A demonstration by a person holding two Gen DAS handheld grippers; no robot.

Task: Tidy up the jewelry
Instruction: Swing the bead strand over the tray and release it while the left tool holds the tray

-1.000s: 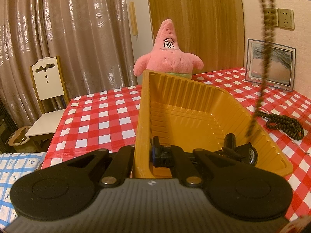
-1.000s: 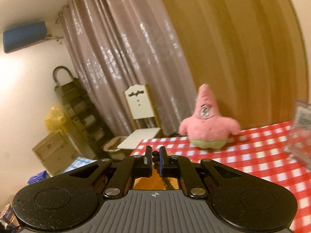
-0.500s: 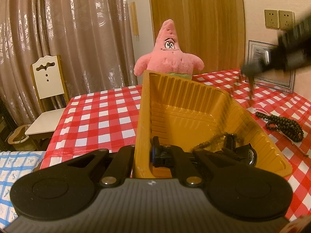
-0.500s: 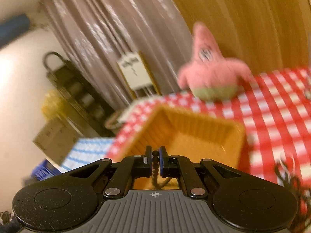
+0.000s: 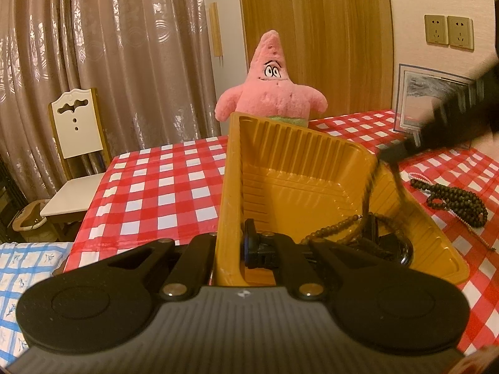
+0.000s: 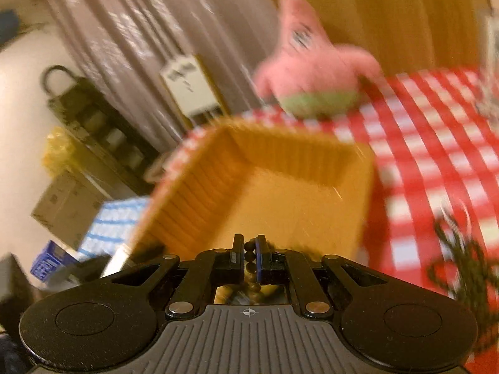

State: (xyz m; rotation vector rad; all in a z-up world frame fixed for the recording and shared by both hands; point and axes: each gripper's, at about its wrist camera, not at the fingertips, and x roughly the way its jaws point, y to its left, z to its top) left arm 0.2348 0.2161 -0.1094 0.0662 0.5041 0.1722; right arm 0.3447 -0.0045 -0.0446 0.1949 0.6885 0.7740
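Your left claw [image 5: 229,249] is pressed together on the near wall of the yellow tray [image 5: 296,168], one finger outside the wall and one inside. Your right claw [image 6: 249,260] is pinching the brown bead necklace [image 5: 335,229] on a few beads; the jaws are nearly closed.

Position: the lower end of the necklace lies on the tray floor at the near right corner, beside a dark item there that cannot be identified. The rest runs taut up past the tray's right wall to the right claw above the rim.

Orientation: the long axis of the hanging part is close to upright, leaning toward the right claw. The part on the floor runs roughly level, left to right.

Hazards:
- If you release while the strand crosses the right rim, it may drape over the wall and slide out onto the counter [image 5: 162,187].
- If you pull sideways, the light tray may tip in the left claw.
- A second bead string [image 5: 452,199] lies on the counter beyond the tray; keep clear to avoid tangling.
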